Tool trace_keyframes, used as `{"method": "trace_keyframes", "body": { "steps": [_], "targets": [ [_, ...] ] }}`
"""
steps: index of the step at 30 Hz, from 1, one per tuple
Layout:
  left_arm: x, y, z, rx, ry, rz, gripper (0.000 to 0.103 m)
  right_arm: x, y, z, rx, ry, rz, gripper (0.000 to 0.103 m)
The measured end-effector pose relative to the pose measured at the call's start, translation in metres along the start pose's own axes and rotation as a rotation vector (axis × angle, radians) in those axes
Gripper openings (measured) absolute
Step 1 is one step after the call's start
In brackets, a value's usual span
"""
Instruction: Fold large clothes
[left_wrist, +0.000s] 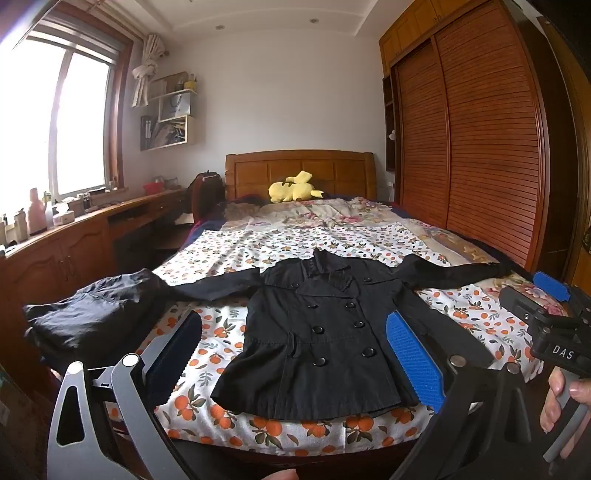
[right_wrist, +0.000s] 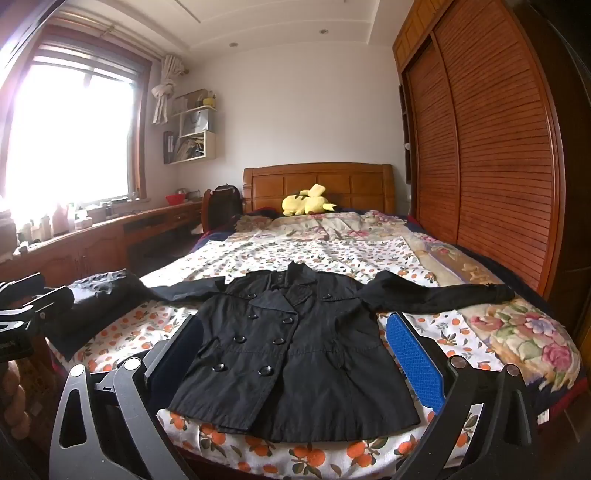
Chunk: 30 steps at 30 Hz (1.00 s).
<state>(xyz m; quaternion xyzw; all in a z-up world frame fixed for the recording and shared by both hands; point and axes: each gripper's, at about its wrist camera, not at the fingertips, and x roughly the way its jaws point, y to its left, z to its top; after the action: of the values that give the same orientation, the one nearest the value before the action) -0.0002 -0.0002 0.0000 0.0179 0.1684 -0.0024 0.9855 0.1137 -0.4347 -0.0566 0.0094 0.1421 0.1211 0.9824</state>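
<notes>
Wardrobe doors of slatted reddish wood (left_wrist: 469, 129) fill the right-hand wall, and beside them stands the wooden-framed bed (right_wrist: 317, 184), covered with a white sheet printed with oranges (right_wrist: 258, 258) over a floral quilt. Spread flat on that sheet near the foot of the bed lies the black double-breasted buttoned coat (left_wrist: 317, 332), front up, collar toward the headboard, both sleeves stretched out sideways. Just off its left sleeve sits a crumpled heap of dark clothing (left_wrist: 92, 310) at the bed's left edge. Under the bright window runs a long wooden desk (left_wrist: 74, 236) crowded with bottles. A yellow plush toy (right_wrist: 308, 201) rests against the headboard. Left gripper (left_wrist: 295, 354) hovers over the coat's lower half with its jaws spread wide, holding nothing. Right gripper (right_wrist: 295, 354) does the same, blue-padded fingers gaping and empty above the coat.
</notes>
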Motion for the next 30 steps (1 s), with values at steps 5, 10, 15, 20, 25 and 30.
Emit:
{"method": "trace_keyframes", "body": {
  "steps": [5, 10, 15, 20, 25, 30],
  "targets": [
    [0.0001, 0.0001, 0.0, 0.0, 0.0, 0.0, 0.101, 0.0002, -0.0001, -0.0001, 0.001, 0.0, -0.001, 0.096],
    [0.0, 0.0, 0.0, 0.001, 0.0, 0.002, 0.101, 0.0002, -0.0001, 0.0, 0.001, 0.001, 0.0, 0.096],
    [-0.0001, 0.0, 0.0, 0.001, 0.0, 0.002, 0.101, 0.0001, 0.0, 0.0003, 0.001, 0.001, 0.0, 0.096],
    [-0.0001, 0.0001, 0.0, 0.001, -0.001, 0.001, 0.101, 0.0001, -0.0001, 0.0006, 0.001, 0.001, 0.0, 0.096],
    [0.0008, 0.0005, 0.0, 0.002, -0.004, 0.001, 0.101, -0.0002, 0.0, 0.001, 0.001, 0.001, 0.0, 0.096],
    [0.0057, -0.0004, -0.0009, 0.003, -0.005, 0.001, 0.101, -0.0005, 0.0, 0.0013, 0.001, 0.001, -0.001, 0.096]
  ]
}}
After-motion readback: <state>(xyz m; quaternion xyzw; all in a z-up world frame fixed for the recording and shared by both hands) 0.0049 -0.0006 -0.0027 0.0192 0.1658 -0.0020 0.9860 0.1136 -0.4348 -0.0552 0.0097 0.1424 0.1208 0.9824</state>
